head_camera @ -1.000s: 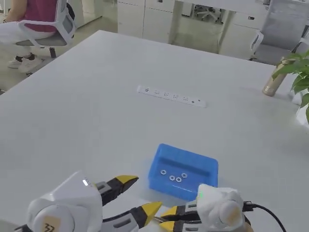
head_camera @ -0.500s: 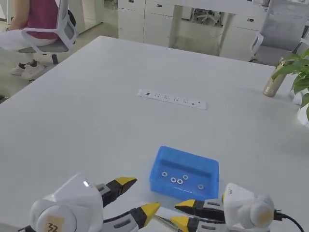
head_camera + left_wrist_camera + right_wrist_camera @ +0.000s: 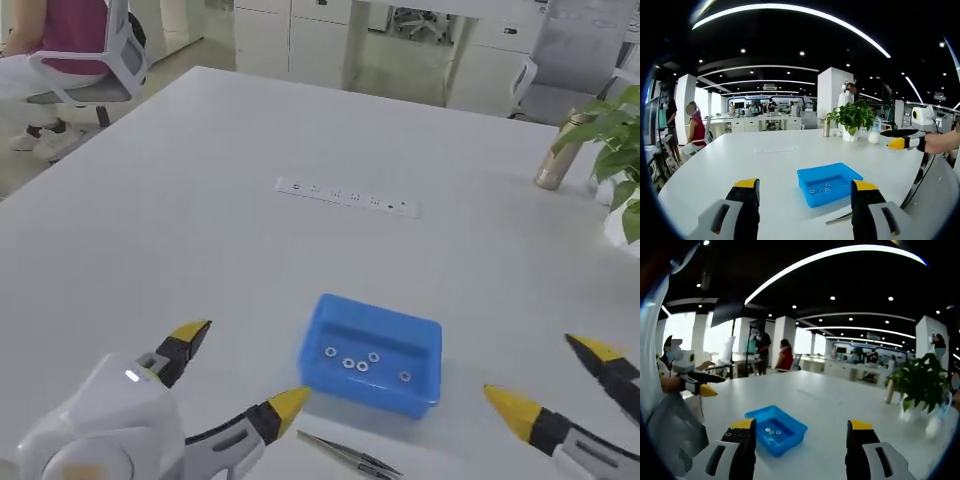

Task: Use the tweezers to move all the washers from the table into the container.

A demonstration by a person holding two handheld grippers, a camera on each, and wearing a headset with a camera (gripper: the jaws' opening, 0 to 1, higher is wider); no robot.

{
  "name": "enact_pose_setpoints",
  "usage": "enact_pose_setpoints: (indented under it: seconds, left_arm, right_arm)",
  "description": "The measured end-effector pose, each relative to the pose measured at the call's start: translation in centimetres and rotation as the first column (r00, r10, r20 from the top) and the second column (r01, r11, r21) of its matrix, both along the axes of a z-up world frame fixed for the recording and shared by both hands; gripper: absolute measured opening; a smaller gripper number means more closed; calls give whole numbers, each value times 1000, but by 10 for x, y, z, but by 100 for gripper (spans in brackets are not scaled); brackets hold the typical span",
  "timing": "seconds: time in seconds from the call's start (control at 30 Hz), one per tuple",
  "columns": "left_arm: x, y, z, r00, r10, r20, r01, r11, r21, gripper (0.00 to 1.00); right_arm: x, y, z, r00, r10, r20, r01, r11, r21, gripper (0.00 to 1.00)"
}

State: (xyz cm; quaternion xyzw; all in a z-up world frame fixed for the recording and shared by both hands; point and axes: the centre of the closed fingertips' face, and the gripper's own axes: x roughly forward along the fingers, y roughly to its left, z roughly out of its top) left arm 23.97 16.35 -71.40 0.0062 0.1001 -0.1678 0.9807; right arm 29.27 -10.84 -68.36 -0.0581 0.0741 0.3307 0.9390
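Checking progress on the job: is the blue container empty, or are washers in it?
Not empty: the blue container holds several washers lying on its floor.

The container (image 3: 371, 352) sits on the near part of the surface (image 3: 180, 230) with the washers (image 3: 350, 362) lying in it, and the tweezers (image 3: 350, 457) lie on the surface just in front of it. Well behind the container a power strip (image 3: 347, 197) lies across the surface, and a bottle (image 3: 553, 160) and a plant (image 3: 612, 150) stand at the far right. The left gripper (image 3: 245, 365) is front-left of the container and the right gripper (image 3: 535, 370) front-right, the tweezers between them.
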Motion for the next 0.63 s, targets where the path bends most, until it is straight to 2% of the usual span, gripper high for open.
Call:
enact_pose_setpoints:
  seconds: [0.03,0.13,0.2,0.3,0.4,0.43,0.5,0.57,0.63]
  left_arm:
    - [0,1,0,1000,3,2,-3,1000,0,77]
    - [1,1,3,1000,12,12,-12,1000,-11,83]
    - [2,0,6,1000,14,24,-13,999,-44,90]
    - [3,1,9,999,21,40,-19,999,-49,96]
    - [3,-1,9,999,15,28,-13,997,-73,99]
    - [2,-2,9,1000,13,12,-12,996,-87,99]
    - [1,-4,14,1000,-2,7,3,992,-129,99]
    - [1,-2,18,1000,7,-7,-8,992,-123,99]
    - [0,1,24,1000,14,-7,-15,997,-71,99]
  right_arm:
    - [0,-8,1,1000,-19,0,19,1000,14,75]
    - [-1,-22,10,998,-45,38,43,998,51,80]
    - [-2,-27,16,996,-59,65,54,996,74,85]
    - [-3,-24,22,994,-71,78,62,992,109,95]
    - [-3,-23,24,994,-81,68,70,985,157,99]
    - [-3,-22,24,995,-81,58,71,984,161,99]
    - [-2,-20,20,996,-87,33,81,984,159,99]
    - [-1,-18,18,996,-90,24,86,985,149,99]
    - [-1,-19,16,995,-94,16,91,986,139,99]
